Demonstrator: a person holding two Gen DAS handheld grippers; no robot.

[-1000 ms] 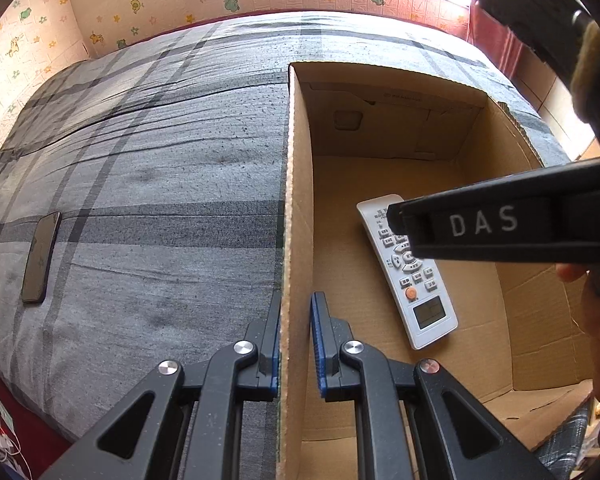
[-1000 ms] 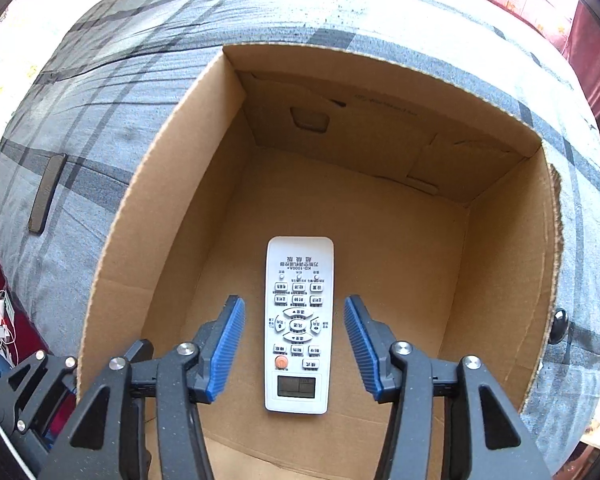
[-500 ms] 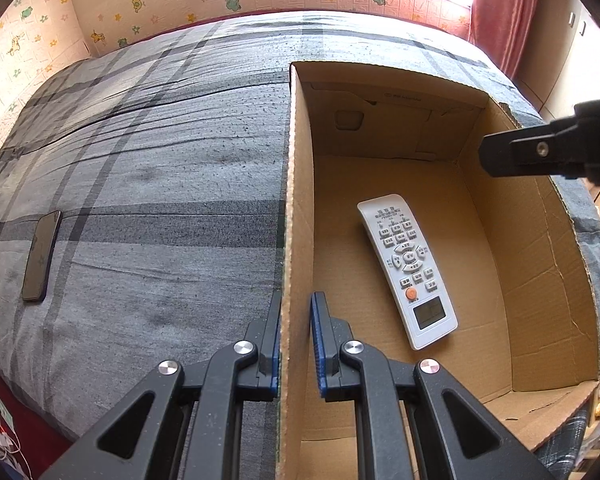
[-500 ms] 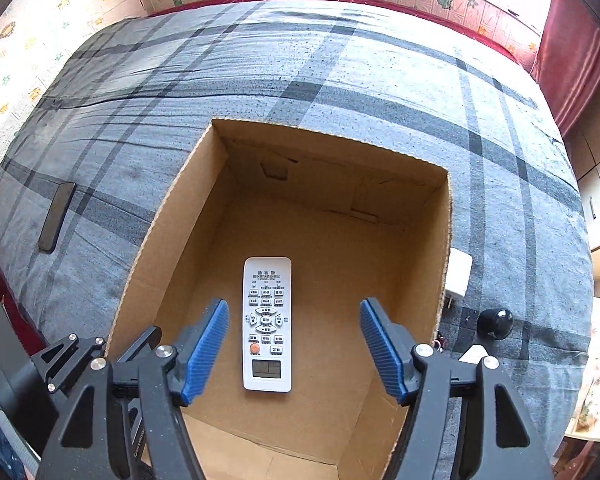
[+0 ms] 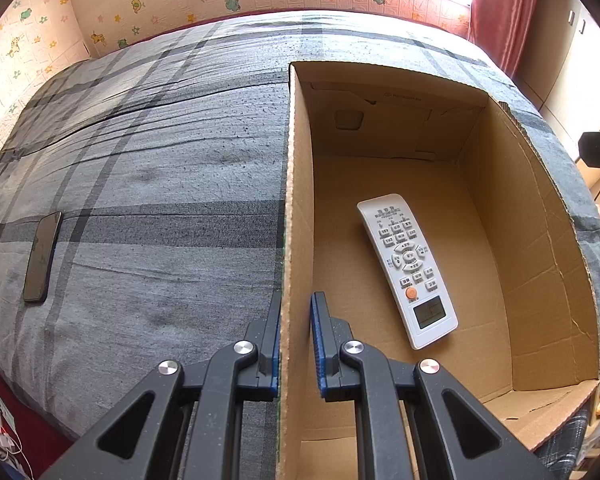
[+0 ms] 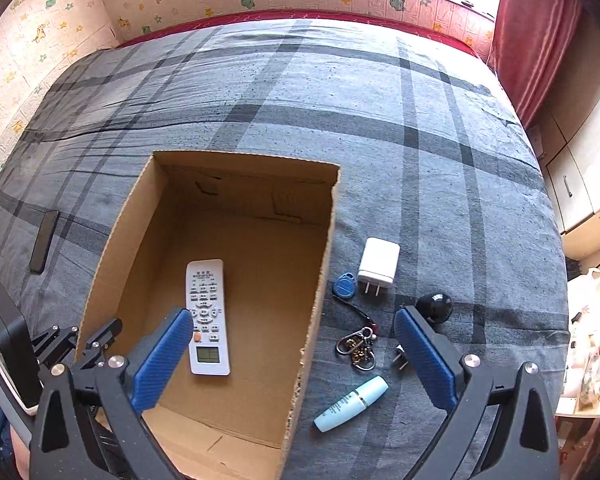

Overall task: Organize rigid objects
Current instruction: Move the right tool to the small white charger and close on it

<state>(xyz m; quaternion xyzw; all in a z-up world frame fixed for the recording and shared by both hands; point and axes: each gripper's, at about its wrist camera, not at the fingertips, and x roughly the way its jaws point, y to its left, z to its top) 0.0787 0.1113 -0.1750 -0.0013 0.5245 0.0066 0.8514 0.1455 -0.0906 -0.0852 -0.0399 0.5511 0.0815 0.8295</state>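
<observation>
A white remote control (image 5: pixel 408 268) (image 6: pixel 206 316) lies flat on the floor of an open cardboard box (image 5: pixel 532 248) (image 6: pixel 236 160) on the bed. My left gripper (image 5: pixel 295 340) is shut on the box's left wall, one pad on each side. High above the box's right wall, my right gripper (image 6: pixel 294 360) has its jaws opening wide with nothing between them. On the blanket right of the box lie a white charger (image 6: pixel 378 262), a blue key fob (image 6: pixel 344 284) with a key ring (image 6: pixel 358 346), a black round object (image 6: pixel 434 307) and a pale blue tube (image 6: pixel 350 403).
A black phone (image 5: pixel 42 256) (image 6: pixel 44 240) lies on the grey plaid blanket (image 5: pixel 148 184) far left of the box. A patterned wall runs behind the bed, a red curtain (image 6: pixel 532 40) and cabinets stand at the right. A small plug (image 6: pixel 400 360) lies by the right finger.
My right gripper let go of the remote, rose out of the box and shifted right while its jaws widened. The remote stays on the box floor. The left gripper has not moved.
</observation>
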